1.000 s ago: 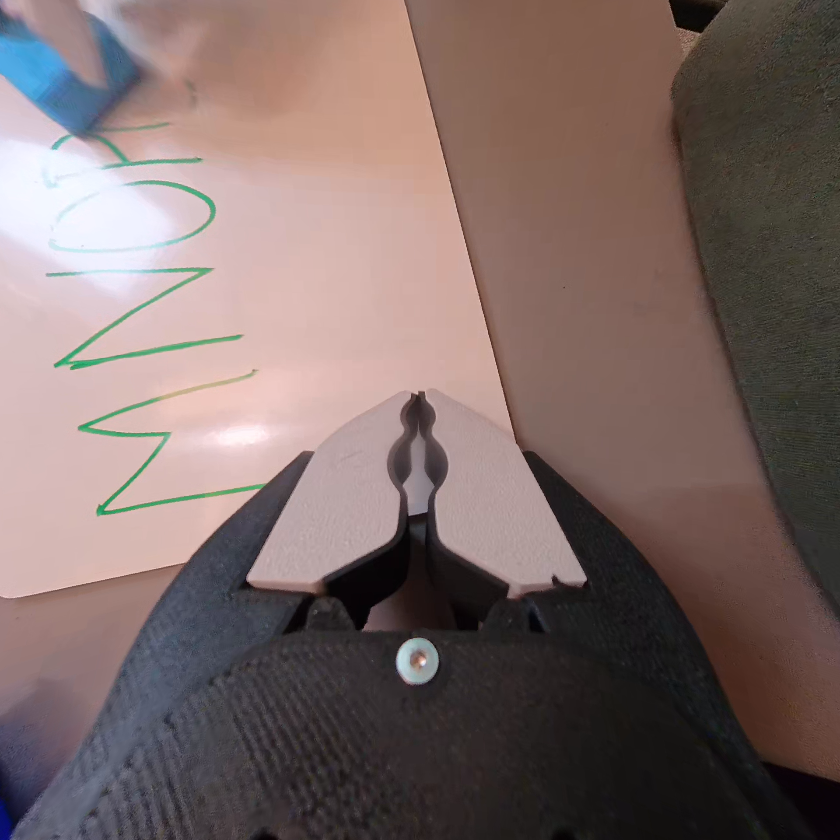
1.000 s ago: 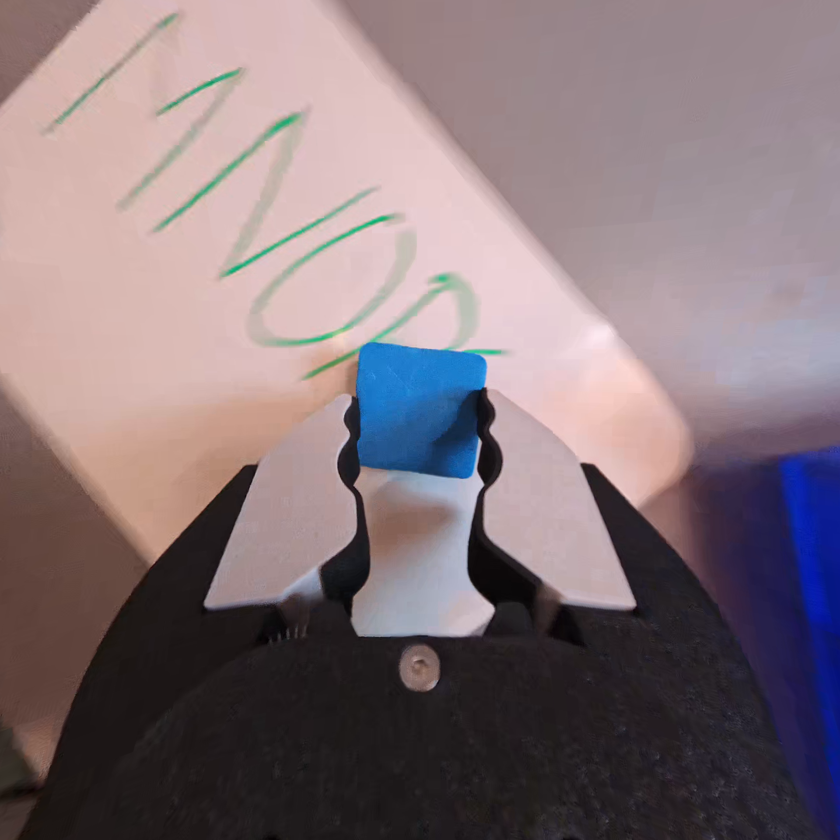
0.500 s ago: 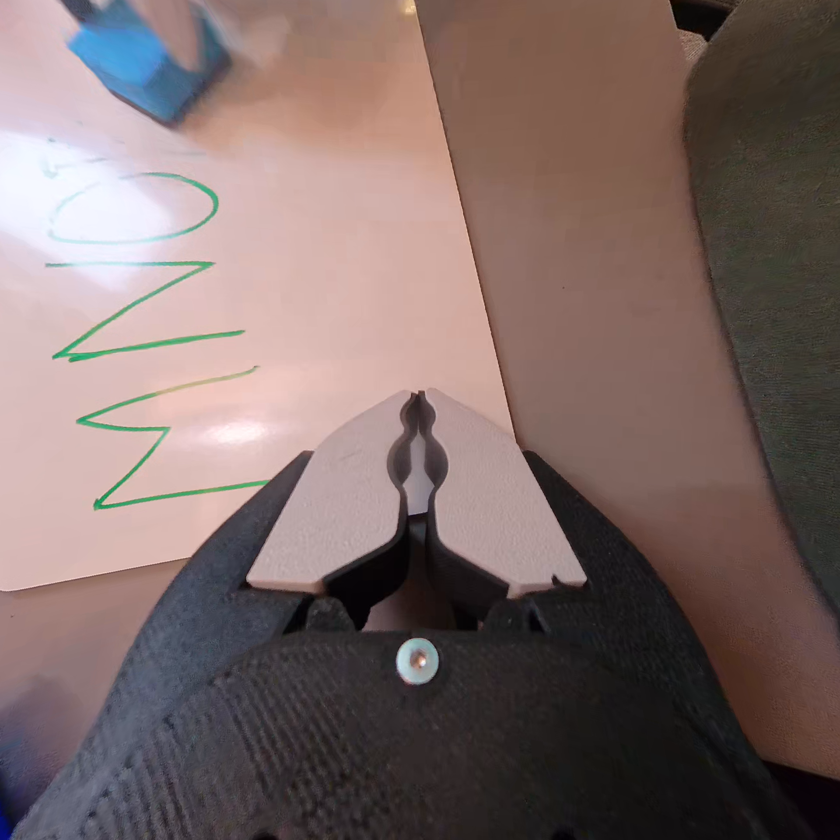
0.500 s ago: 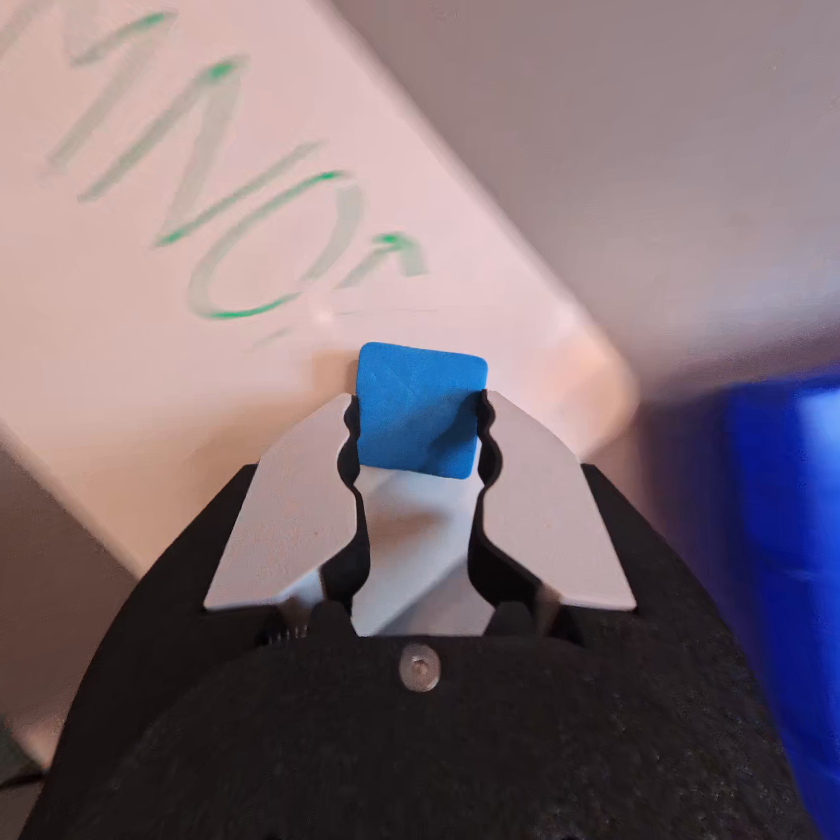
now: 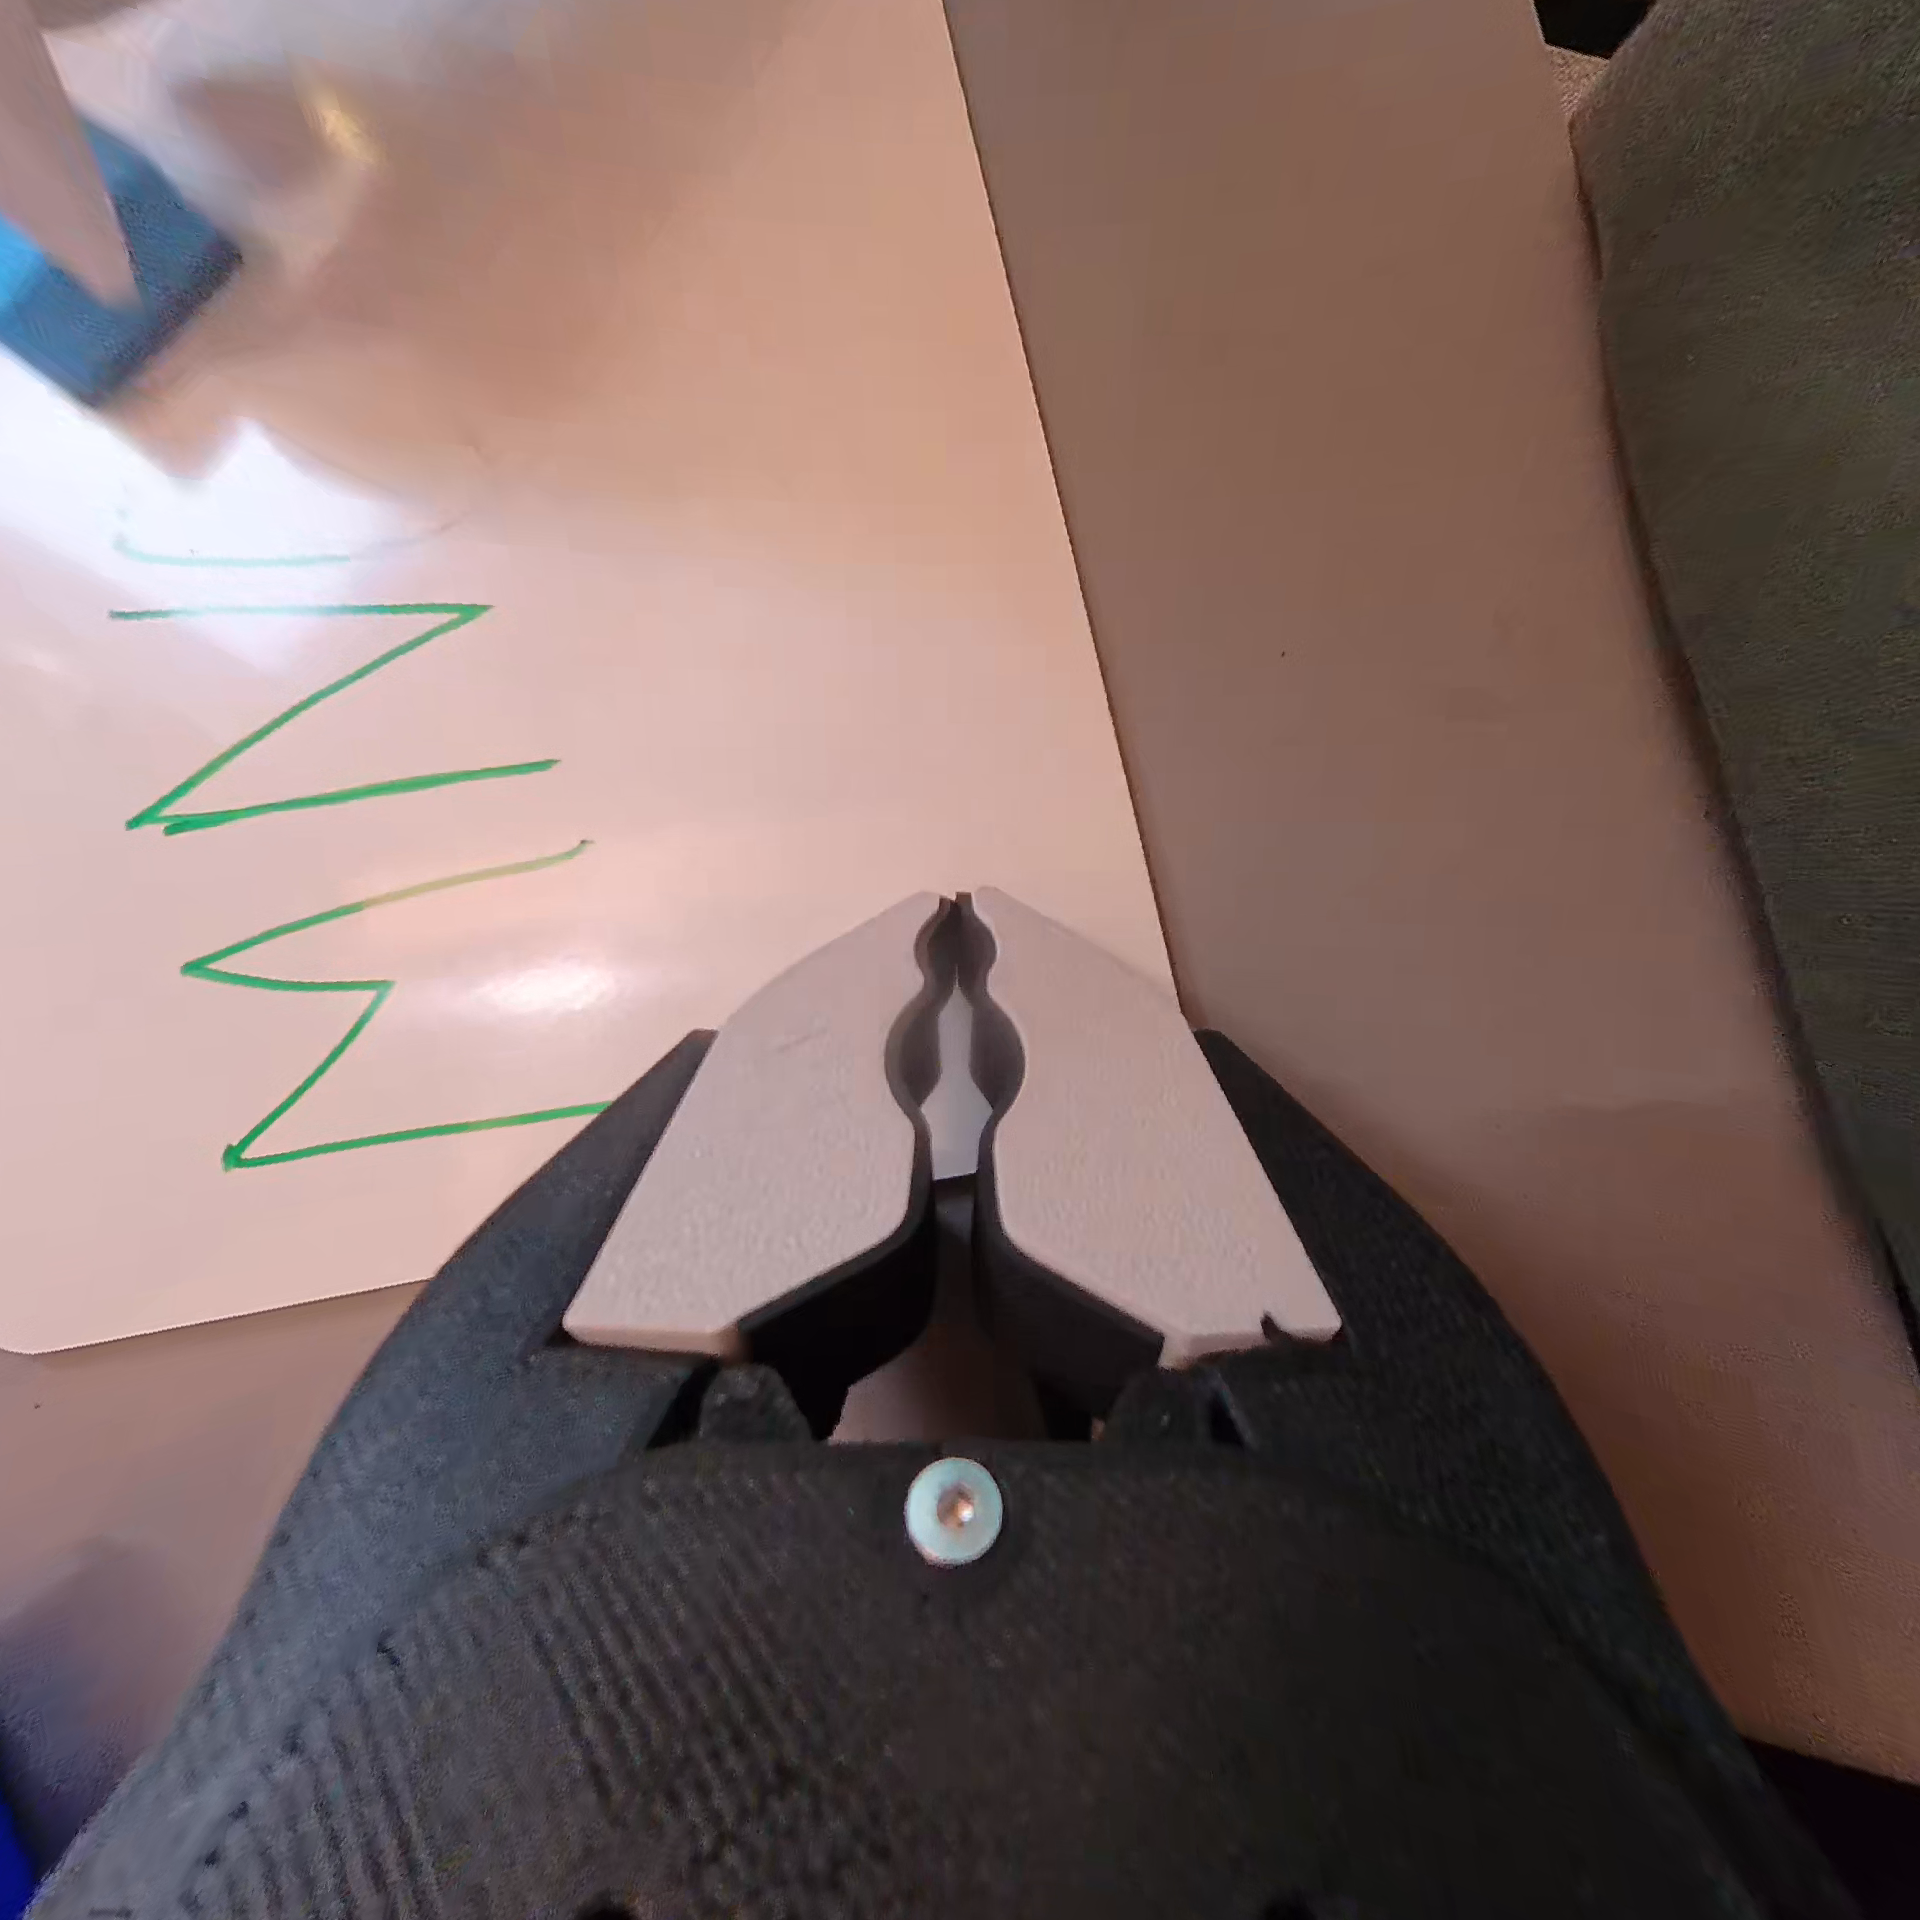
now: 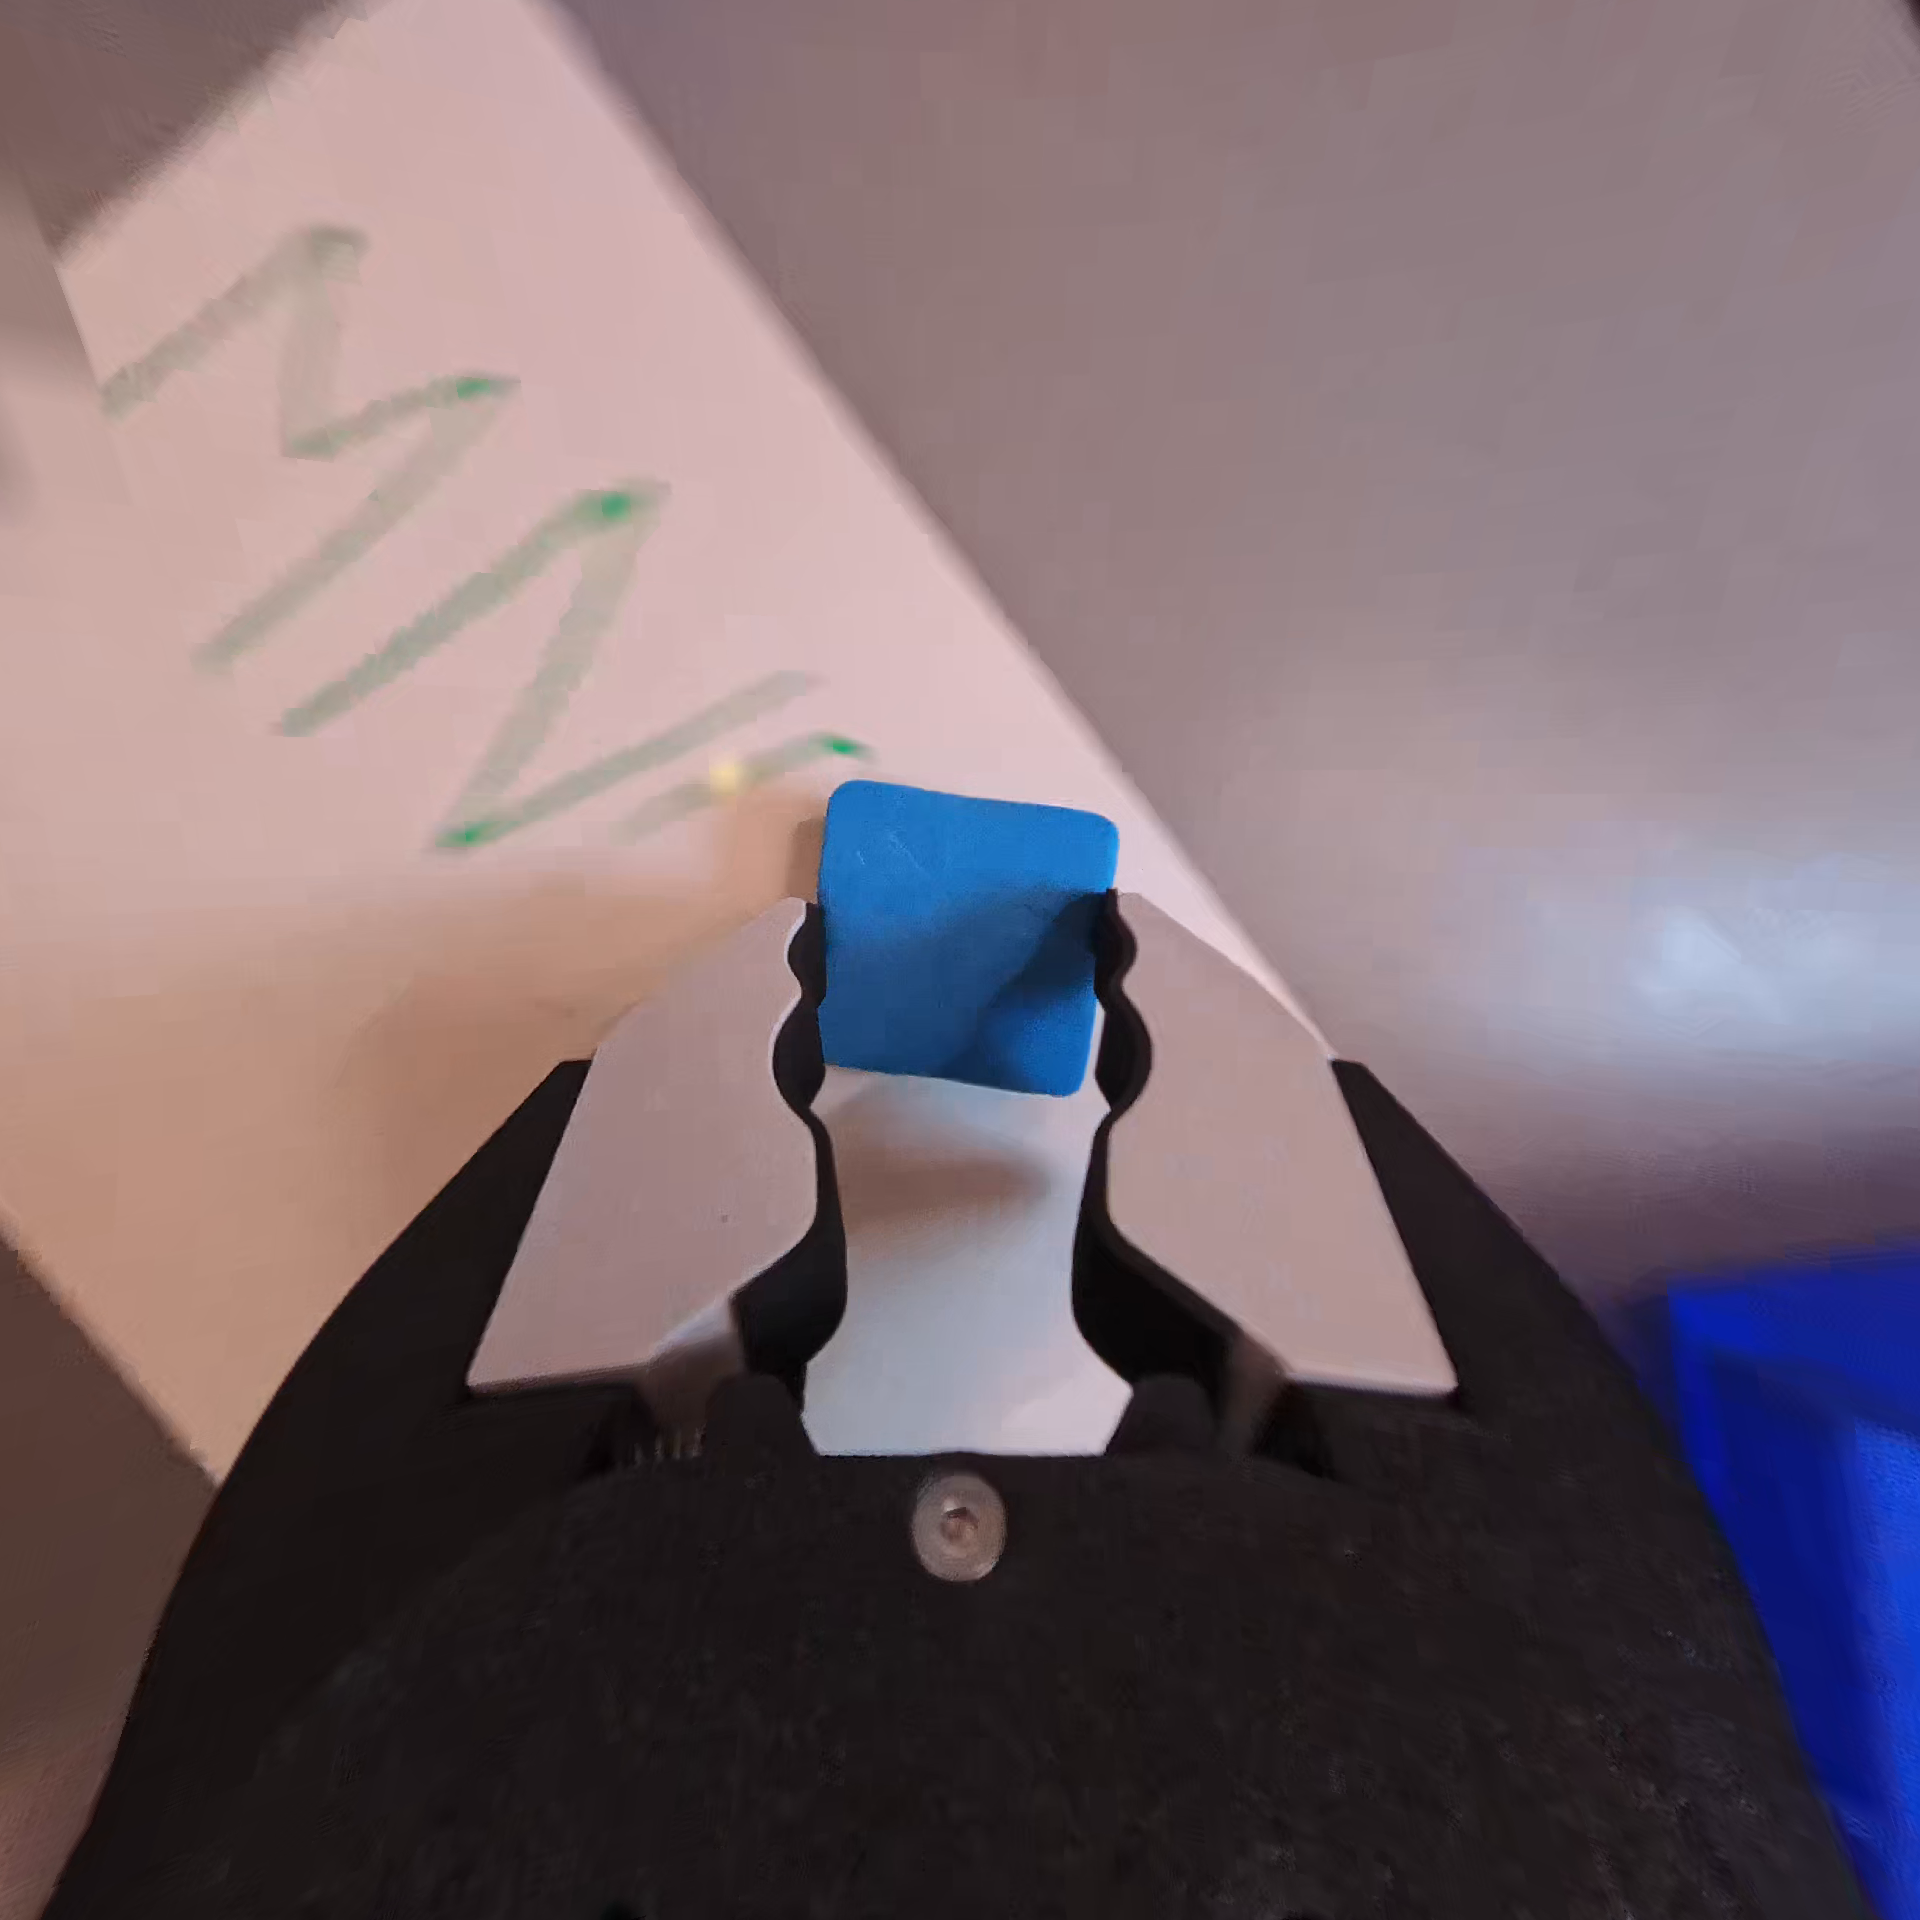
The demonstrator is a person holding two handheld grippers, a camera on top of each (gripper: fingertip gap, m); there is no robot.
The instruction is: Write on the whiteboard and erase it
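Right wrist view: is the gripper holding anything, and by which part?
Yes. The right gripper is shut on a blue foam eraser block, pinching its two opposite side faces near the fingertips. The left gripper is shut and holds nothing.

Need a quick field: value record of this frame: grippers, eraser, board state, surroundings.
left gripper: shut, empty, tips over the whiteboard's near right edge
right gripper: shut on blue eraser
eraser position: on the board at the far end of the green writing
whiteboard: flat on tan table, partly wiped; two zigzag characters intact, a faint curved remnant beyond them
surroundings: grey-green fabric at right of left view; blurred blue object at right of right view
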